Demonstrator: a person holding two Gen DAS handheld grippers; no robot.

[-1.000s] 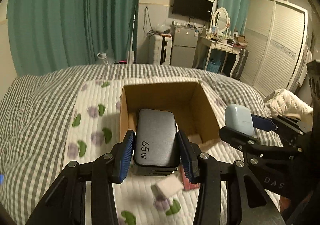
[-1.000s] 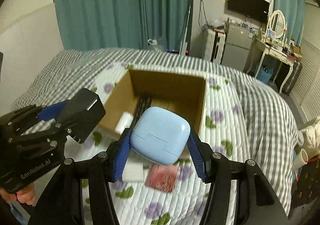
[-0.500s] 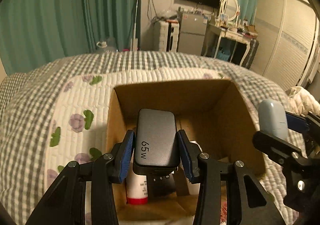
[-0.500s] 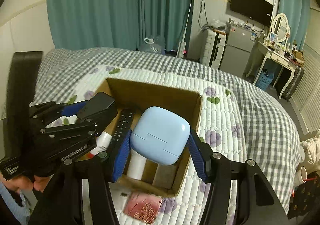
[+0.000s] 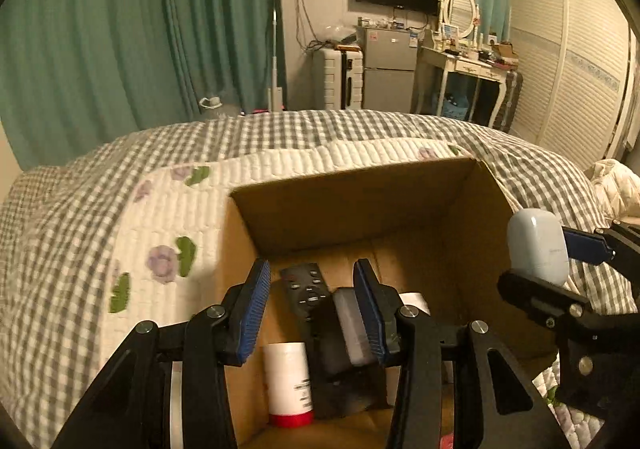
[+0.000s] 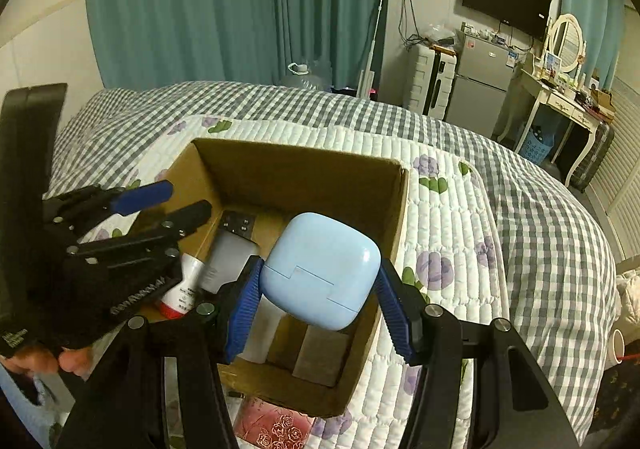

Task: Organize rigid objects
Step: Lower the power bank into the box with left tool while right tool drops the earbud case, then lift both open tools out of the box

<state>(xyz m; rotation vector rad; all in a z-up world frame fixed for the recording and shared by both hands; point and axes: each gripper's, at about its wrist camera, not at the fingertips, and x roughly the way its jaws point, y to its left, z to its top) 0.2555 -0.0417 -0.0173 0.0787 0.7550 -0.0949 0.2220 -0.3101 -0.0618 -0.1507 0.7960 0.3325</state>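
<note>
since a moment ago our left gripper (image 5: 310,309) let the smooth dark charger (image 5: 352,325) drop into the cardboard box (image 6: 304,177) on the quilted bed (image 6: 460,241), fingers now apart; our right gripper (image 6: 320,309) grips the glossy rounded blue case (image 6: 320,269) above the box, not yet placed; a pink card (image 6: 272,425) remains outside.

Light: dim, warm, yellowish indoor light over all I see. Shadow: the inside of the cardboard box (image 5: 360,205) is dark, its floor murky below my left gripper (image 5: 312,309). Blur: the charger (image 5: 352,325) in the box is soft and smeared. Distortion: strong fisheye bend, the curtains (image 6: 240,5) bowing; black corners in both views. Glare: a small shine on the blue case (image 6: 320,269).
</note>
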